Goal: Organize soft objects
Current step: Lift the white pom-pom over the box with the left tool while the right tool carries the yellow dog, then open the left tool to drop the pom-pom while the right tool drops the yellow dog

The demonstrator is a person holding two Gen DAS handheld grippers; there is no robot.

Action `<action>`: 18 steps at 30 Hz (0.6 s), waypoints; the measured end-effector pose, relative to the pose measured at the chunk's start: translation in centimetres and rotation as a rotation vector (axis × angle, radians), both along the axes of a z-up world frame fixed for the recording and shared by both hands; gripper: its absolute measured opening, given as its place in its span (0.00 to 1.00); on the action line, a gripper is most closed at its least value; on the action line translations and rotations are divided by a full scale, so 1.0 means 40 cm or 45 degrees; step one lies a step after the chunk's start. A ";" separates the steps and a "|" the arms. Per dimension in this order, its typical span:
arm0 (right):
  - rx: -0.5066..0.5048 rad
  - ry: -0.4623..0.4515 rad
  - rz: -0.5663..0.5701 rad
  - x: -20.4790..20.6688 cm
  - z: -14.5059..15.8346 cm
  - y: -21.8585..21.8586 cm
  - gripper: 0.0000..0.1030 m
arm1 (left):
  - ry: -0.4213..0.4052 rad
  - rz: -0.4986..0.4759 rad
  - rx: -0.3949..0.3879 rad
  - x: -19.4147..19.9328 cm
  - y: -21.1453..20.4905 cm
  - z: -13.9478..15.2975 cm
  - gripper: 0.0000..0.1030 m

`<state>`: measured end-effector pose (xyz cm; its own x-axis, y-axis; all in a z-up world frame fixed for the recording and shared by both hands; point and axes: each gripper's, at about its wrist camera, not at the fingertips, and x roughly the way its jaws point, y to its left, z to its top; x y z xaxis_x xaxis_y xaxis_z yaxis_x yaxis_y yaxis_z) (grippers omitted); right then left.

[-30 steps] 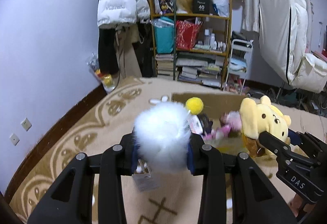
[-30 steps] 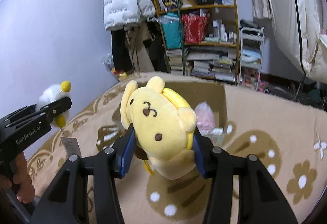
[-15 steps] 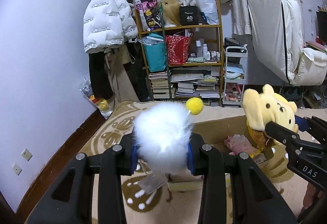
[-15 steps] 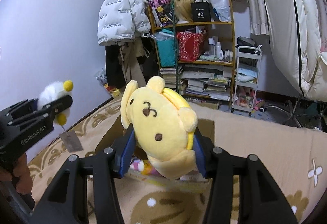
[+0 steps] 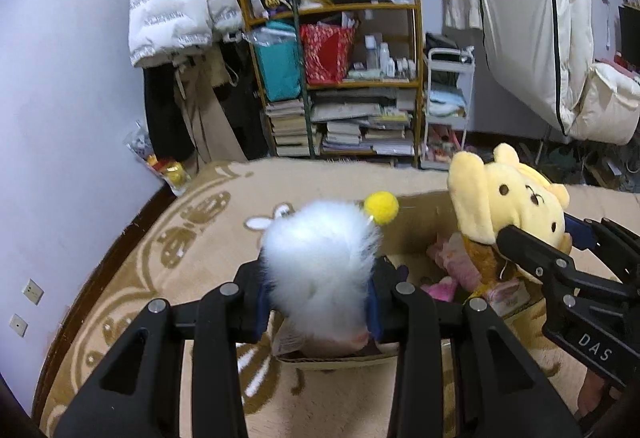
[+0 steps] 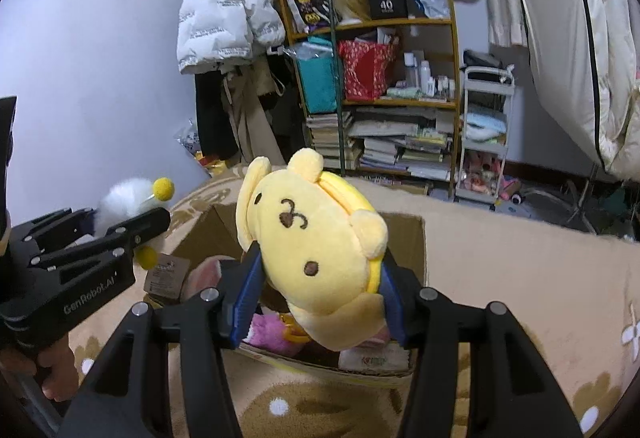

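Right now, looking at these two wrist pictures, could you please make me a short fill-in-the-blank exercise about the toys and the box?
1. The left gripper is shut on a fluffy toy whose fur is ____.
2. The right gripper has a yellow plush dog between its jaws, which are ____.
3. Both toys hang above an open ____ box.
4. A plush already lying in the box is ____ in colour.

Missing words: white; opening; cardboard; pink

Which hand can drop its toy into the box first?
Probably the right. Its fingers are opening around the yellow dog plush, which hangs over the open cardboard box. The white fluffy toy sits nearer the box's edge.
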<state>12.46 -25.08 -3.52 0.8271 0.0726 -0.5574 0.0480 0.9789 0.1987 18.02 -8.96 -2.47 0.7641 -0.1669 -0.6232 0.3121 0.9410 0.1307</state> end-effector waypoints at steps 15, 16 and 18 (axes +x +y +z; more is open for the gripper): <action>0.073 0.117 -0.011 0.030 -0.096 -0.015 0.62 | 0.156 -0.016 0.038 0.048 -0.024 -0.106 0.36; 0.072 0.119 -0.005 0.029 -0.098 -0.014 0.63 | 0.155 -0.016 0.043 0.048 -0.027 -0.108 0.37; 0.071 0.116 -0.001 0.027 -0.098 -0.013 0.63 | 0.157 -0.015 0.044 0.050 -0.028 -0.108 0.37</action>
<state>13.53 -25.58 -7.45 0.7731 0.1049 -0.6256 0.0693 0.9664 0.2477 20.02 -10.07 -6.77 0.6793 -0.1521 -0.7179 0.3389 0.9328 0.1230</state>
